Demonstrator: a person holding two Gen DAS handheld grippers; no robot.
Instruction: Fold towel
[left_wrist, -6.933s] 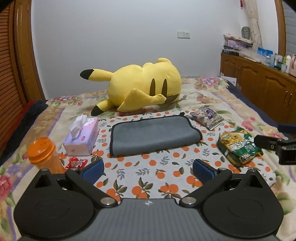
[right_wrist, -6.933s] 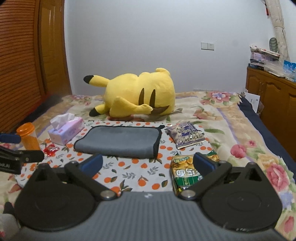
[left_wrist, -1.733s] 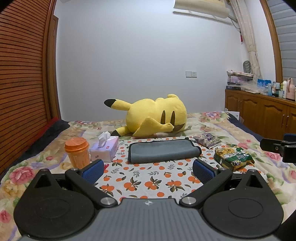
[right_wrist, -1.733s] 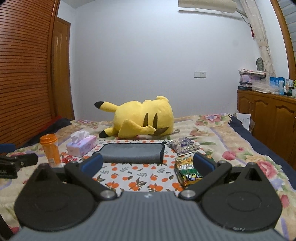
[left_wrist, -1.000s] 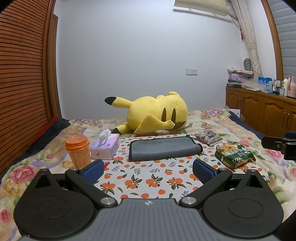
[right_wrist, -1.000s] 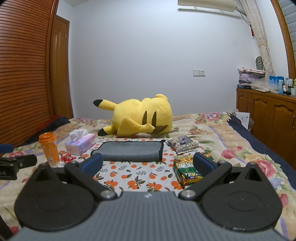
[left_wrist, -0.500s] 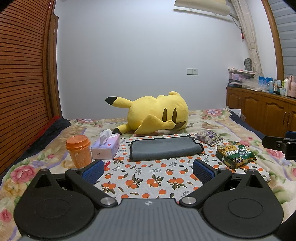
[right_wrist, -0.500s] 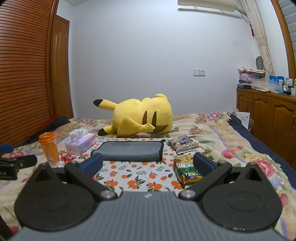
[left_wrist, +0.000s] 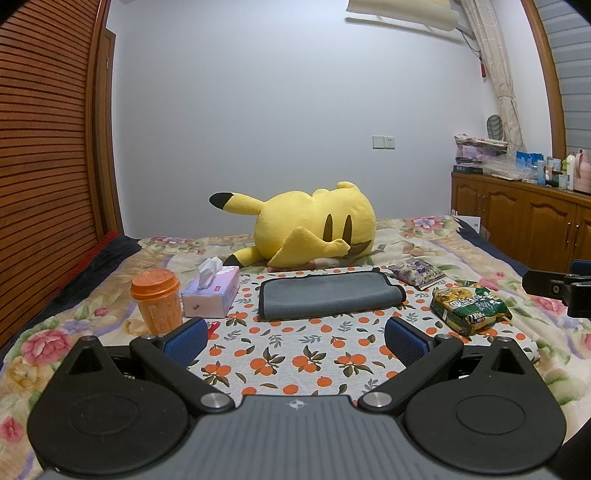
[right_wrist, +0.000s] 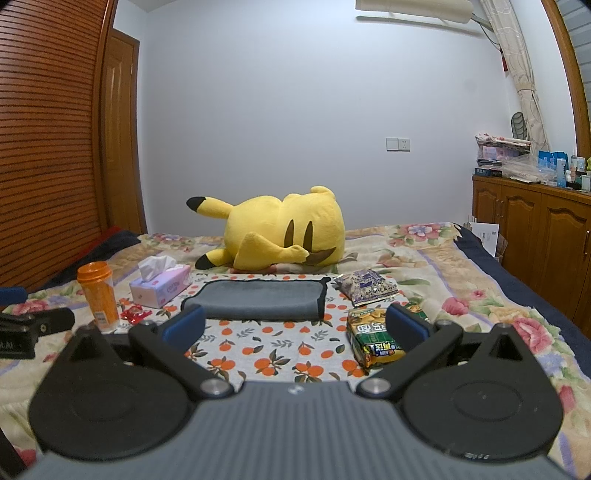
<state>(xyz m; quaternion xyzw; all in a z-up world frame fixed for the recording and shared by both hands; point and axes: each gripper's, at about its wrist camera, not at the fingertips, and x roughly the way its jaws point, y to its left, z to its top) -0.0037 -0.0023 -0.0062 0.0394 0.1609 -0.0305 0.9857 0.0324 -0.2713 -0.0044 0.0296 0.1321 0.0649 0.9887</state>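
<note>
A grey towel (left_wrist: 328, 295) with dark trim lies folded into a flat rectangle on an orange-print cloth (left_wrist: 295, 354) on the bed; it also shows in the right wrist view (right_wrist: 258, 301). My left gripper (left_wrist: 295, 338) is open and empty, held back from the towel's near edge. My right gripper (right_wrist: 295, 326) is open and empty, also short of the towel. Each gripper's body shows at the edge of the other's view.
A yellow plush toy (left_wrist: 314, 230) lies behind the towel. A tissue box (left_wrist: 212, 293) and an orange cup (left_wrist: 157, 299) stand to its left. A purple snack bag (left_wrist: 417, 273) and a green snack bag (left_wrist: 469, 304) lie to its right. Wooden cabinets (left_wrist: 524, 218) line the right wall.
Over the longer span both grippers drew back and tilted up from the towel. In the last second the views hardly shift and the towel stays still.
</note>
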